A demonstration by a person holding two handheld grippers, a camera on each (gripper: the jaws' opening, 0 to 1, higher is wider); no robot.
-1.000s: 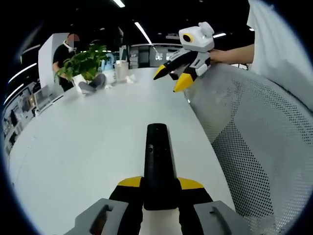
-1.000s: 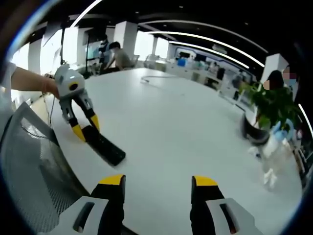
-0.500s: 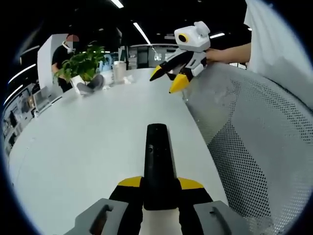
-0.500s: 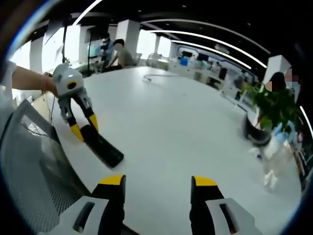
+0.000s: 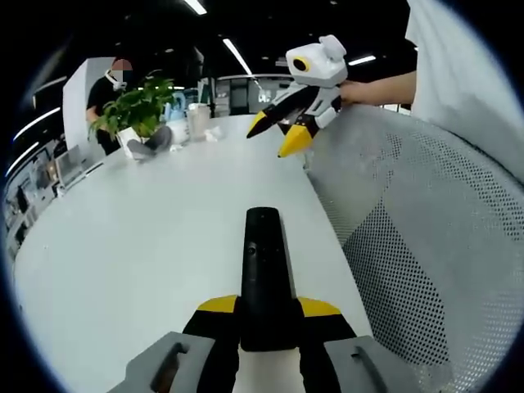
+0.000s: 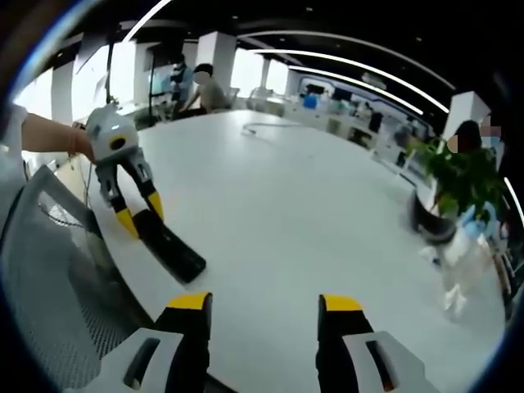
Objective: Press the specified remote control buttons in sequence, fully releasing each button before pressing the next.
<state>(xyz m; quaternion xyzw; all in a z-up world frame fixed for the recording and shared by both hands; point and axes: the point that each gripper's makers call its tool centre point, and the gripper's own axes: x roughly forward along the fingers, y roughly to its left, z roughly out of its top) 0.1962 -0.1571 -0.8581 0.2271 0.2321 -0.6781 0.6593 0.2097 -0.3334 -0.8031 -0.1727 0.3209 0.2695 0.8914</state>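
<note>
So in my left gripper view, starting over on the left, there's a potted plant (image 5: 135,110) at the far edge of the white counter (image 5: 139,237) with a person standing behind it, and a pale cup (image 5: 199,119) just to its right. Middle of that view is the black remote (image 5: 264,274), lying flat on the counter near its edge and pointing straight away from me, with my left tongs (image 5: 266,315) clamped on its near end, yellow tips snug on either side. Up and to the right my right tongs (image 5: 282,135) hang in the air above the counter's edge (well apart from the remote), yellow tips a bit apart and holding nothing. Far right is a grey mesh chair back (image 5: 426,237). In the right gripper view, same deal from the other side: left tongs (image 6: 141,214) on the left gripping the remote's (image 6: 170,250) end, the rest of it stretching toward me on the counter (image 6: 286,213). My own right tongs (image 6: 264,315) sit at the bottom, wide apart with bare counter between them, and the plant (image 6: 458,184) is off on the right.
</note>
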